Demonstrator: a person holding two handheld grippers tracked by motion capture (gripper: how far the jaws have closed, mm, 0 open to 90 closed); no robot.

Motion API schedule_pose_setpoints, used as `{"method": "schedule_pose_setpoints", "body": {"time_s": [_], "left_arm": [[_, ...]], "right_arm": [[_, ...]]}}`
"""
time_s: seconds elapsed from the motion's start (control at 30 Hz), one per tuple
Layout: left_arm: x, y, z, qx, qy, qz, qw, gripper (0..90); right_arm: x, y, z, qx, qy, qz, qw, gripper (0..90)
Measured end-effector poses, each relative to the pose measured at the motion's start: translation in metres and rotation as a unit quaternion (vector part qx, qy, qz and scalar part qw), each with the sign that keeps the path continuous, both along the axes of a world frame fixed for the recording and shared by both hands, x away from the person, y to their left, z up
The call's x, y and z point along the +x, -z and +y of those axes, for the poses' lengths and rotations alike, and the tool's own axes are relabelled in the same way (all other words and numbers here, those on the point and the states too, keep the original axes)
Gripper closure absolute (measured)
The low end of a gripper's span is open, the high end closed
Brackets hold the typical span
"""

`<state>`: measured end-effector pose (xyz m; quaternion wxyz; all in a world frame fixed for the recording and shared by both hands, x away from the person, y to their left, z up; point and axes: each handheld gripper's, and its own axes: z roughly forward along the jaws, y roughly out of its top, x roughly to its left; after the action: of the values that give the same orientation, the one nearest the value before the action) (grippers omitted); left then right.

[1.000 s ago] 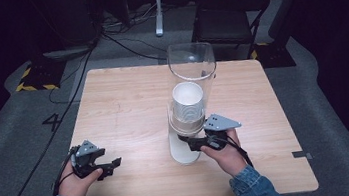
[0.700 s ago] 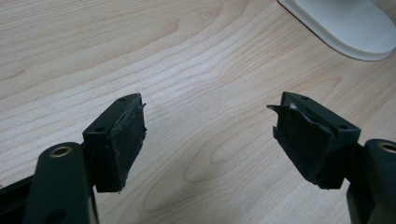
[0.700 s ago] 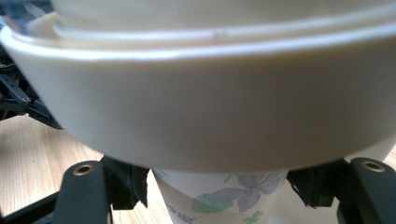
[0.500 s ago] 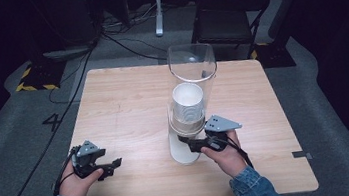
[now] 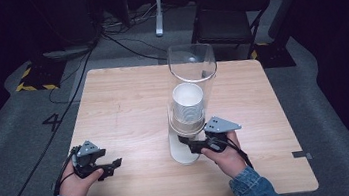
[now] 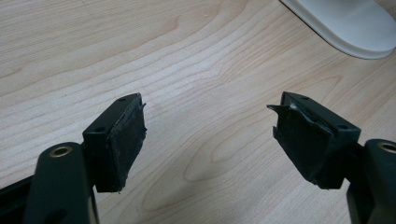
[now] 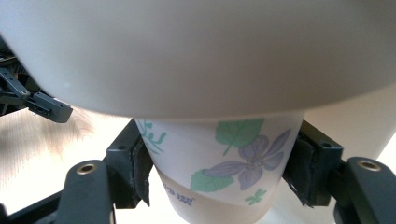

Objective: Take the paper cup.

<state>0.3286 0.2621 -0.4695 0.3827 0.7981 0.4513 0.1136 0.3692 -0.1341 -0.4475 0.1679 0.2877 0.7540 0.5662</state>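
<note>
Right gripper [image 7: 219, 168] fingers remain clamped on the floral paper cup [image 7: 219, 172] beneath the dispenser [image 5: 192, 70]; nothing has shifted, extraction pending. Left gripper [image 6: 208, 135] rests wide open, empty, near the bench's [image 5: 123, 109] front-left corner.

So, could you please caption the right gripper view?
Right tongs clamp a floral paper cup beneath a white dispenser.

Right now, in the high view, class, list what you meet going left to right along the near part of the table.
Left tool → white base of the cup dispenser → right tool, closed on a paper cup under the dispenser → bare table.
</note>
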Motion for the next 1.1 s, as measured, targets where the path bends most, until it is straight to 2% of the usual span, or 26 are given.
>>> {"method": "schedule_pose_setpoints", "body": {"time_s": [0.23, 0.27, 0.3, 0.33, 0.37, 0.43, 0.57, 0.9, 1.1], "left_arm": [[0.0, 0.0, 0.0, 0.0, 0.0, 0.0, 1.0, 24.5], [0.0, 0.0, 0.0, 0.0, 0.0, 0.0, 1.0, 24.5], [0.0, 0.0, 0.0, 0.0, 0.0, 0.0, 1.0, 24.5], [0.0, -0.001, 0.0, 0.0, 0.001, 0.0, 1.0, 24.5], [0.0, -0.001, 0.0, -0.001, 0.0, 0.0, 1.0, 24.5], [0.0, -0.002, 0.001, -0.002, 0.0, -0.002, 1.0, 24.5], [0.001, -0.003, 0.004, -0.002, 0.0, -0.003, 1.0, 24.5], [0.001, -0.001, 0.002, -0.001, 0.002, -0.003, 1.0, 24.5], [0.005, 0.0, -0.001, 0.0, 0.007, 0.003, 1.0, 24.5]], "right_arm": [[0.001, 0.002, -0.001, -0.012, -0.004, -0.007, 0.9999, 33.4], [0.001, 0.003, -0.001, -0.011, -0.01, 0.002, 0.9999, 33.8], [0.002, 0.005, -0.001, -0.02, -0.012, 0.012, 0.9997, 34.6], [0.003, 0.011, 0.0, -0.052, -0.011, 0.022, 0.9983, 35.5], [0.004, 0.019, 0.0, -0.067, -0.012, 0.033, 0.9972, 35.9], [0.004, 0.031, 0.001, -0.079, -0.017, 0.045, 0.9957, 35.5], [0.003, 0.032, 0.0, -0.076, -0.019, 0.041, 0.9961, 34.6], [0.0, 0.034, -0.008, -0.108, -0.019, 0.04, 0.9932, 33.5], [-0.001, 0.034, -0.012, -0.123, -0.025, 0.047, 0.991, 33.2]]}}
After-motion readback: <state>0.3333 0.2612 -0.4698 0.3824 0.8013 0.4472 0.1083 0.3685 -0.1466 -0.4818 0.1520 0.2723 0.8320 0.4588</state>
